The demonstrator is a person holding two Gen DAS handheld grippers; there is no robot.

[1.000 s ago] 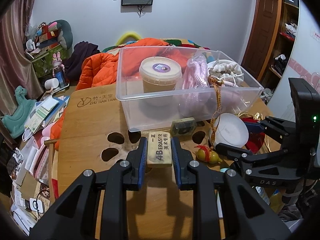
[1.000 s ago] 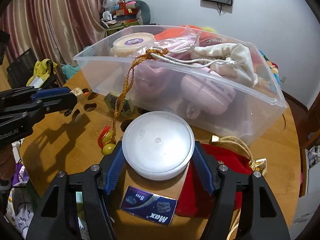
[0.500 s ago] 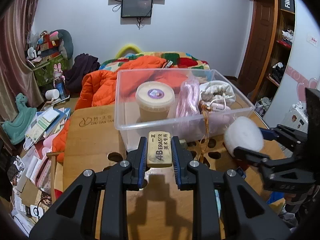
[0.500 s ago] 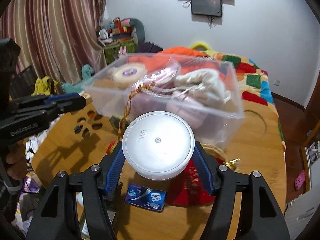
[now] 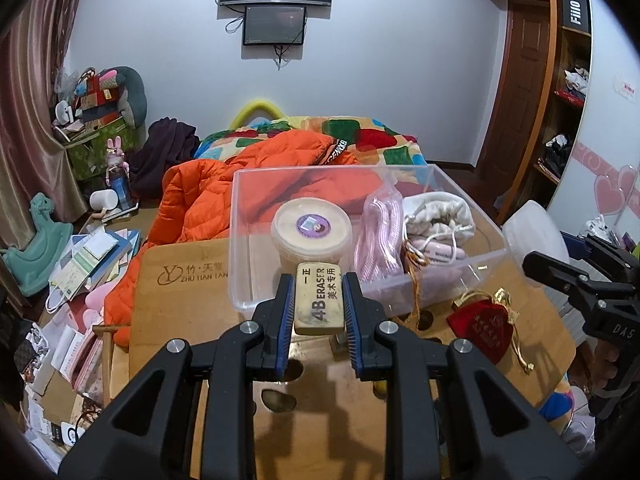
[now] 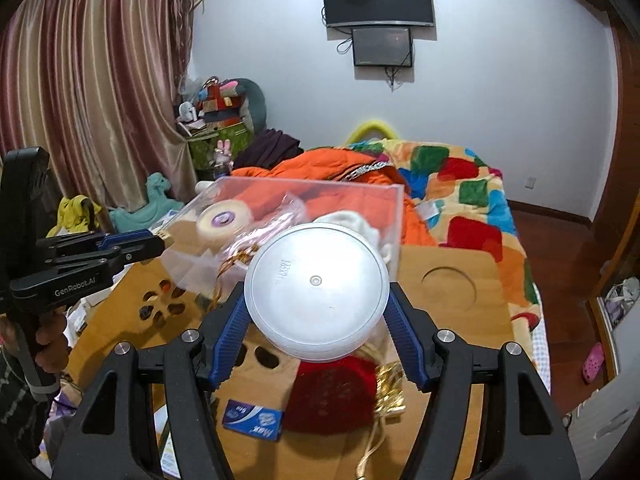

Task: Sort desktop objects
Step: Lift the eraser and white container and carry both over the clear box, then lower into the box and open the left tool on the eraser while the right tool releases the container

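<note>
Left gripper (image 5: 319, 304): clamped on the eraser (image 5: 320, 299), blue pads pressing its two long sides; it is raised above the table (image 5: 180, 320), just in front of the near wall of the clear bin (image 5: 248, 264)
Eraser: beige block printed "4B ERASER", held flat, its far end overlapping the bin's near wall in the left wrist view
Right gripper (image 6: 318, 322): closed around the white round tub (image 6: 316, 292), pads on its left and right sides; lifted above the table, in front of the bin's right end
White round tub: smooth pale face turned to the right wrist camera; in the left wrist view it shows as a white shape (image 5: 534, 236) by the bin's near right corner
Clear bin: stands on the table, open at the top
Inside the bin: a lidded cream tub (image 5: 311, 230) towards the left, a pink bundle in plastic (image 5: 378, 232) in the middle, a white drawstring bag (image 5: 436, 212) at the right
Cord: a gold braided cord (image 5: 416, 280) hangs over the bin's near wall down towards the table
Red pouch (image 5: 482, 326): lies on the table in front of the bin, right of the eraser, with gold trim
Blue card (image 6: 252, 420): flat on the table, on the near side of the red pouch
Beyond the bin: an orange jacket (image 5: 200, 192) on a patchwork bed
Object under the left gripper: a small dark thing on the table, probably a box, mostly hidden
</note>
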